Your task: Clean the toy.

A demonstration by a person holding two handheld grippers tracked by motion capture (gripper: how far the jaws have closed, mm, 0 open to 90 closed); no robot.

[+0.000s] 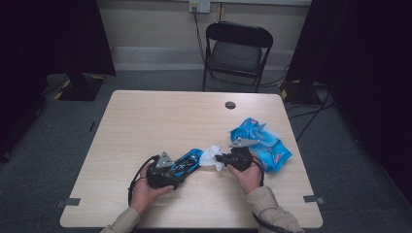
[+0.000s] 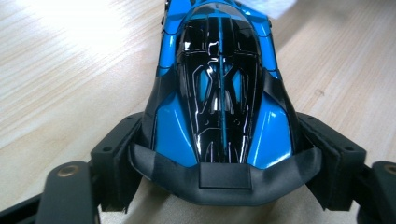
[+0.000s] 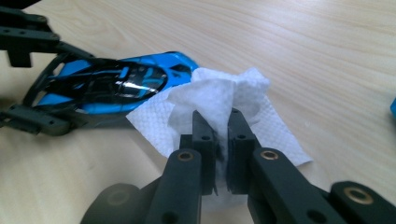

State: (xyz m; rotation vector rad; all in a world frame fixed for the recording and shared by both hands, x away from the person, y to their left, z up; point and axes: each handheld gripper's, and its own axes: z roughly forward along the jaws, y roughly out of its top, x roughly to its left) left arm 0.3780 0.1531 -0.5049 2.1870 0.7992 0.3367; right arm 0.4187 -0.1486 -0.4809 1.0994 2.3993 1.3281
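A glossy blue and black toy car body lies on the wooden table. My left gripper is shut on its rear end; in the left gripper view both pads press the sides of the car. My right gripper is shut on a white wet wipe, whose crumpled end rests against the car's nose. The pads pinch the wipe close together.
A blue wet-wipe packet lies on the table just right of my right hand. A cable hole sits near the far edge. A black folding chair stands beyond the table.
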